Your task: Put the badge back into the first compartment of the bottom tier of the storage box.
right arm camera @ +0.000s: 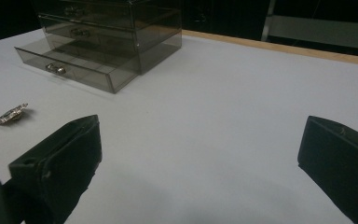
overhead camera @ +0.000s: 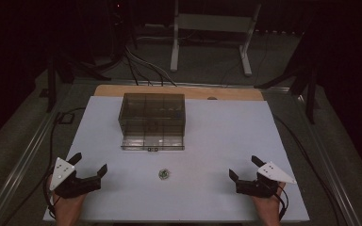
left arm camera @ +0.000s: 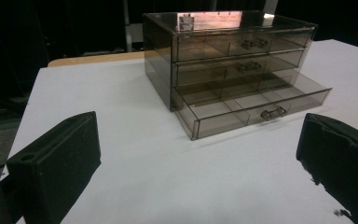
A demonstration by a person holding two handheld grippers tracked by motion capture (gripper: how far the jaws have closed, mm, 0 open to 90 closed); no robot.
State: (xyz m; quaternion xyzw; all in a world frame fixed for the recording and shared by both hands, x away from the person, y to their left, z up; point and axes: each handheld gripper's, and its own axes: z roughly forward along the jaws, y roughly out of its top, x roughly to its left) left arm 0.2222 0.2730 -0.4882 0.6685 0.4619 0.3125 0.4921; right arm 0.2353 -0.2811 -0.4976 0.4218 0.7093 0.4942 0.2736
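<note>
The small metal trinket (overhead camera: 164, 174) lay at lower centre of the high view, between your left gripper (overhead camera: 90, 168) and right gripper (overhead camera: 245, 167), both jaws apart and empty.

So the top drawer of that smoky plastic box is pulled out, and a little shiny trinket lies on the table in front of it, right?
Not quite: the bottom drawer of the drawer box is pulled out, as the left gripper view shows; the upper two are shut. The trinket does lie in front.

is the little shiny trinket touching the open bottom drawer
Apart. In the high view bare white table separates the trinket from the drawer; the right gripper view shows that gap too.
</note>
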